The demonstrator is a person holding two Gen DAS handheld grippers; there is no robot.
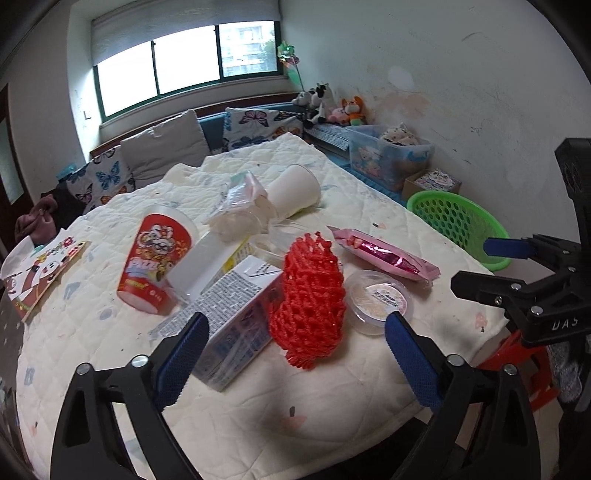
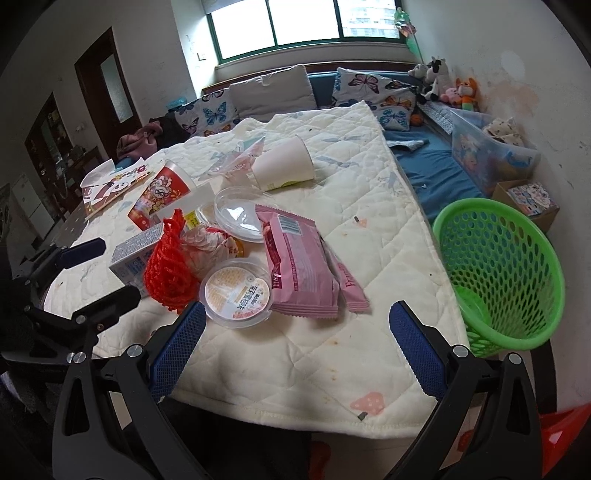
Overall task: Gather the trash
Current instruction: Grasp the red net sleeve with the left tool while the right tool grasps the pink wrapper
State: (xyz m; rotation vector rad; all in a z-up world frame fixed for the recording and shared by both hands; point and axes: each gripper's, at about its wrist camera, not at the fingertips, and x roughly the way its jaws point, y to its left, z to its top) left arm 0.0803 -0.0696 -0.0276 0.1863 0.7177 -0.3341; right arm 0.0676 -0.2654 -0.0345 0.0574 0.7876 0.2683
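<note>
Covering the table is a cream quilted cloth (image 2: 369, 206) with faint prints and scattered stains, its hem hanging over the near edge. At the far left lies a flat cartoon-printed card (image 2: 110, 184), then a red snack cup (image 2: 159, 195) on its side, a grey printed carton (image 2: 133, 254) and a red mesh net (image 2: 170, 266) leaning against it. Toward the middle sit a round clear-lidded tub (image 2: 236, 291), a pink wrapper (image 2: 299, 258) just beside it, and farther back a white paper cup (image 2: 284, 162) tipped over next to crumpled clear plastic. Right of the table, on the floor, stands a green perforated basket (image 2: 498, 273). Behind runs a blue bench with butterfly cushions (image 2: 362, 85) under a green-framed window (image 2: 306, 22); soft toys and a clear storage box fill the right corner by a marked white wall. The left gripper (image 1: 295, 354) stands wide with nothing between its pads, the net and carton just ahead; the right gripper (image 2: 297, 347) is likewise spread and empty above the near cloth.
</note>
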